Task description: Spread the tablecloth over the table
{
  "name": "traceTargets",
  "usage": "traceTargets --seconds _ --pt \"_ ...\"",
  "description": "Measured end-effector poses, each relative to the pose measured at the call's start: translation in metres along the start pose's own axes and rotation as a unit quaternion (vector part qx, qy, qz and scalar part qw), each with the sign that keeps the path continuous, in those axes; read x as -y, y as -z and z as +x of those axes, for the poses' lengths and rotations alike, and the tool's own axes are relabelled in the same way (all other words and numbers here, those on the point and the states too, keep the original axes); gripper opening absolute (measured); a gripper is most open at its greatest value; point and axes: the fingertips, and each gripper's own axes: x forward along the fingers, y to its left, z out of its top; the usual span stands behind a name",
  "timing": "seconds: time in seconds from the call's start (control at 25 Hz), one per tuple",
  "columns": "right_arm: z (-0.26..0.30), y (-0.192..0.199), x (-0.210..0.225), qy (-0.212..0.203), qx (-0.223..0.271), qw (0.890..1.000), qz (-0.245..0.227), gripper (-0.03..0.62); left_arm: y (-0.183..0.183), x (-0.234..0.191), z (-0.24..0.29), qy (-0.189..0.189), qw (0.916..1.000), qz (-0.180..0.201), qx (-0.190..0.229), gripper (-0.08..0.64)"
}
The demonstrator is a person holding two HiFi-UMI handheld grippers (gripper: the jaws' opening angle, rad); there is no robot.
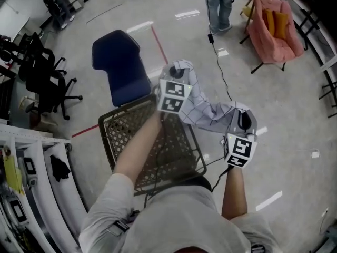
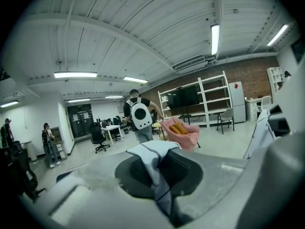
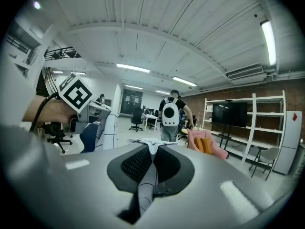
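Grey-shirted shoulders and two bare forearms fill the near edge of the head view, each arm reaching out to a hand-held gripper. On the left, the left hand-held gripper (image 1: pixel 175 74) is clamped on one edge of the tablecloth (image 1: pixel 208 112). Its own view shows the jaws pressed together with a fold of the pale cloth (image 2: pixel 155 152) pinched between them and spilling over their tips. To the right and a little nearer, the right hand-held gripper (image 1: pixel 244 121) is likewise closed on the cloth, a thin strip of it (image 3: pixel 151 144) caught between the dark pads (image 3: pixel 133 165). The tablecloth is white with thin dark grid lines. It hangs bunched and twisted in the air between the two grippers, not spread out. In the head view it sits across the far right corner of the table (image 1: pixel 126 125), whose top is a brown open lattice, and over the floor to the right of it. Just beyond the table stands a blue chair (image 1: pixel 118 67). Farther off on the right is a pink chair (image 1: pixel 274 28) with orange cushions. A person (image 1: pixel 218 4) in jeans stands at the far edge, wearing a white backpack (image 2: pixel 139 116). Black office chairs (image 1: pixel 45 80) cluster on the far left, and a red line (image 1: pixel 160 44) runs along the grey floor.
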Motion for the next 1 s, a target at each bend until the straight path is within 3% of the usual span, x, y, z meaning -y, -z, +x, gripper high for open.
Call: traceTargets --seconds 0.4,0.72,1.0 --pt "0.105 -0.012 -0.038 -0.076 0.01 0.997 0.002 0.008 0.03 -0.134 0.01 -0.109 0.9924 -0.05 -0.025 0.025" --pt "0.158 -0.023 -0.101 -0.151 0.026 0.988 0.005 0.008 0.066 -0.222 -0.049 -0.217 0.9736 -0.057 -0.042 0.025" --pt "0.166 -0.04 -0.187 -0.217 0.042 0.975 -0.006 0.008 0.11 -0.287 -0.146 -0.29 0.9517 -0.077 -0.065 0.025"
